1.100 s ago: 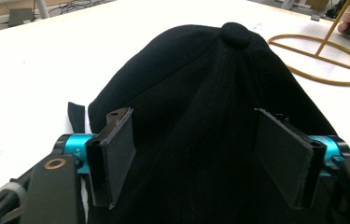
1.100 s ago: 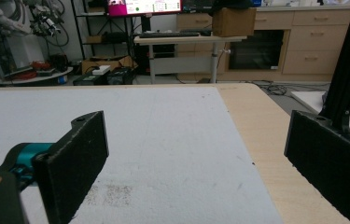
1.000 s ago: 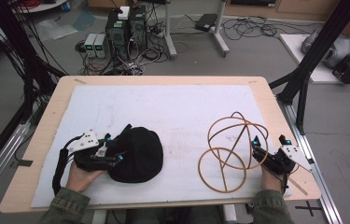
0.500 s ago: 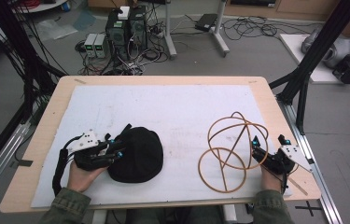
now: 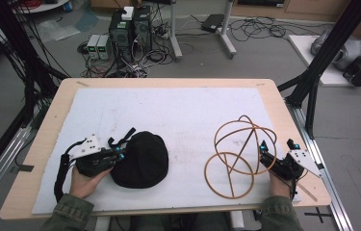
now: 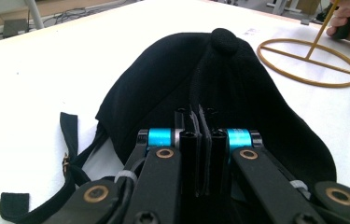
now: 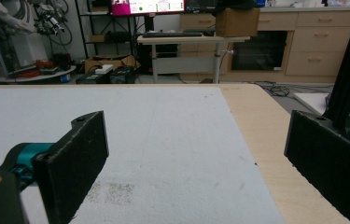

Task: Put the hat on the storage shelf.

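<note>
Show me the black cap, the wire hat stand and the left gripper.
black cap (image 5: pixel 142 161), high view, on its crown.
wire hat stand (image 5: pixel 229 174), high view, on its base ring.
left gripper (image 6: pixel 200 140), left gripper view, where its jaws meet.

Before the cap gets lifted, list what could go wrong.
The left gripper pinches only a thin fold at the black cap edge, so the fabric may slip free. The loose strap could drag or snag. The right gripper, jaws open beside the wire stand, could knock it over.
</note>
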{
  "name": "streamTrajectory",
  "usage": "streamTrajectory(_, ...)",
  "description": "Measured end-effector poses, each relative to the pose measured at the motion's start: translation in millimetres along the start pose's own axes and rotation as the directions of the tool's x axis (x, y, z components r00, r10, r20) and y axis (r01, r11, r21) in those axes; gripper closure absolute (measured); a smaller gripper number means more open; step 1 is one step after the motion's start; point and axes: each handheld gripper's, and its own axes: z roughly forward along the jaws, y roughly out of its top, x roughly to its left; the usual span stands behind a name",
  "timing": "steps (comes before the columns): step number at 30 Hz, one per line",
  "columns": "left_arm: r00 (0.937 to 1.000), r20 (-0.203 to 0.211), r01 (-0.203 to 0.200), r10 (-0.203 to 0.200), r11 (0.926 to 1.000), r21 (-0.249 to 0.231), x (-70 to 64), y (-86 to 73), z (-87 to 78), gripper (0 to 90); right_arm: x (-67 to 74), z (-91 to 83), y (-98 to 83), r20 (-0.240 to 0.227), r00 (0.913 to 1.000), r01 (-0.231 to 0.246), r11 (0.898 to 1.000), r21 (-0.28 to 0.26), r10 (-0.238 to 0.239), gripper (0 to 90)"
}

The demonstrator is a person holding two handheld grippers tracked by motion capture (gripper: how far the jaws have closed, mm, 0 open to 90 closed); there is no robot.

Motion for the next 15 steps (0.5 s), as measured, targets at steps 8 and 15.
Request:
streamTrajectory(8,0.9991,-0.023,-0.037,0.036,0.9991,-0.020,-5.8,3.0,-0.8,87.8,-0.5,-1.5,0.9,0.010,0.9999,-0.003,1.000,-0.005,0.003,5.4)
streamTrajectory(15,0.9978,-0.045,-0.051,0.049,0.9974,-0.050,-10.7,8.0,-3.0,87.9,-1.2,-2.0,1.5,0.015,0.9999,-0.001,1.000,-0.010,0.001,5.4)
